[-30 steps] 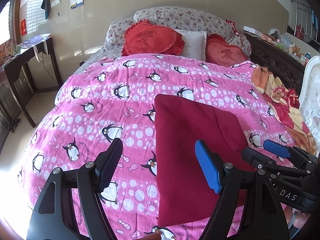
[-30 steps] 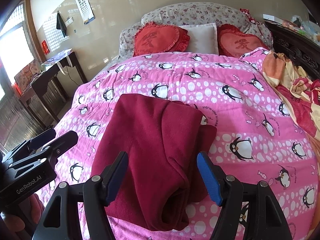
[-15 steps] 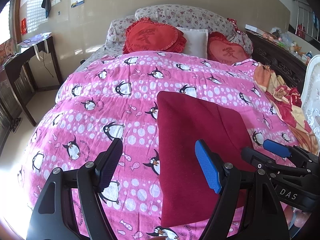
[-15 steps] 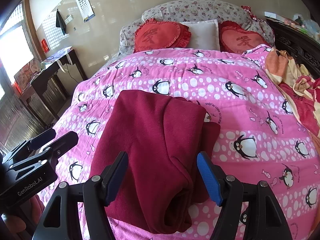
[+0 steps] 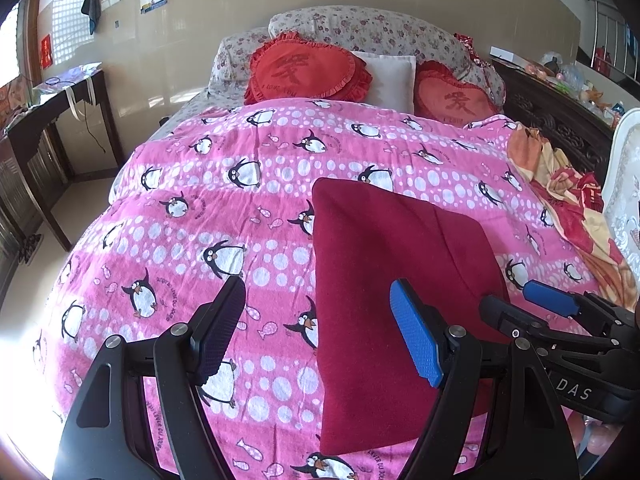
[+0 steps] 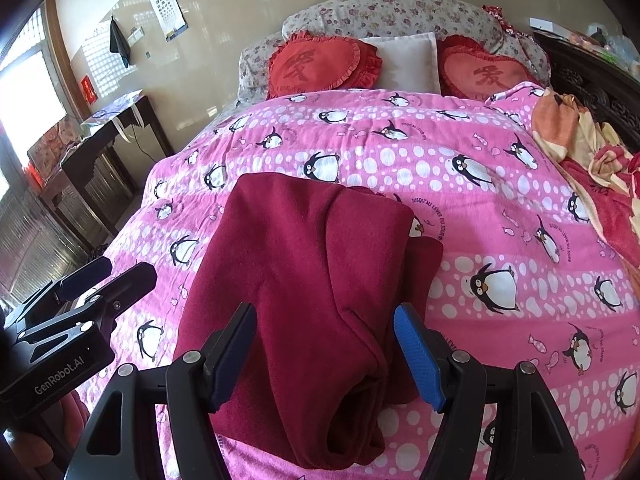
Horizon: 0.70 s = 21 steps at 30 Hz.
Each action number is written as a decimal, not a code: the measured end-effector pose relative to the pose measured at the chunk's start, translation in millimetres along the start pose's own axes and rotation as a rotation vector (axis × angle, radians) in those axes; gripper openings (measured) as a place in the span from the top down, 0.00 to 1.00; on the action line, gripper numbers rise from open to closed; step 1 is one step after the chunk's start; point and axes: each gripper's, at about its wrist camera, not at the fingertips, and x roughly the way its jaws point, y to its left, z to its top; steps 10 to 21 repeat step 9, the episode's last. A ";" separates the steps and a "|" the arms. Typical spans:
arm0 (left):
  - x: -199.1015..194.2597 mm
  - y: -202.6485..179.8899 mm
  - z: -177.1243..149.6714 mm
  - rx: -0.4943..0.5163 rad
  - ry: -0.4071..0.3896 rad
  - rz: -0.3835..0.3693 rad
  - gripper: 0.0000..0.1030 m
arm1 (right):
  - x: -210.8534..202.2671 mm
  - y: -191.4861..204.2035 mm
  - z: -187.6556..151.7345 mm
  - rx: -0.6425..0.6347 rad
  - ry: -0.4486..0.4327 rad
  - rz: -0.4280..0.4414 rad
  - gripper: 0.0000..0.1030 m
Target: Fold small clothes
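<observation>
A dark red garment point(image 5: 400, 256) lies folded into a long slab on the pink penguin quilt point(image 5: 224, 208). In the right wrist view the garment point(image 6: 312, 256) shows a thick rolled fold along its near right side. My left gripper point(image 5: 320, 332) is open over the garment's left edge and the quilt, with nothing between its pads. The right gripper point(image 6: 326, 356) is open too, above the garment's near end, its pads clear of the cloth. Each gripper appears in the other's view: the right gripper point(image 5: 552, 308) and the left gripper point(image 6: 92, 284).
Two red heart cushions point(image 5: 304, 68) and a white pillow point(image 5: 390, 76) lean at the head of the bed. A crumpled orange and red blanket point(image 6: 592, 152) lies along the right side. A dark desk point(image 5: 52, 120) stands left of the bed, a carved dark sideboard point(image 5: 560, 128) on the right.
</observation>
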 end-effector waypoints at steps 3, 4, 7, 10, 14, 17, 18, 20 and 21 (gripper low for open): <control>-0.1 0.1 -0.1 0.000 -0.002 0.000 0.27 | 0.8 0.3 -0.8 0.000 0.003 0.001 0.33; 0.7 0.3 -0.5 0.002 -0.004 0.003 0.27 | 1.1 0.3 -0.6 0.000 0.005 0.001 0.33; 3.1 2.2 -2.1 0.002 -0.011 0.011 0.27 | 2.0 -0.6 -1.1 0.001 0.009 0.003 0.33; 5.8 5.0 -1.8 -0.002 -0.005 0.005 0.27 | 3.0 -2.6 -1.4 0.008 0.011 0.005 0.33; 5.8 5.0 -1.8 -0.002 -0.005 0.005 0.27 | 3.0 -2.6 -1.4 0.008 0.011 0.005 0.33; 5.8 5.0 -1.8 -0.002 -0.005 0.005 0.27 | 3.0 -2.6 -1.4 0.008 0.011 0.005 0.33; 5.8 5.0 -1.8 -0.002 -0.005 0.005 0.27 | 3.0 -2.6 -1.4 0.008 0.011 0.005 0.33; 5.8 5.0 -1.8 -0.002 -0.005 0.005 0.27 | 3.0 -2.6 -1.4 0.008 0.011 0.005 0.33; 5.8 5.0 -1.8 -0.002 -0.005 0.005 0.27 | 3.0 -2.6 -1.4 0.008 0.011 0.005 0.33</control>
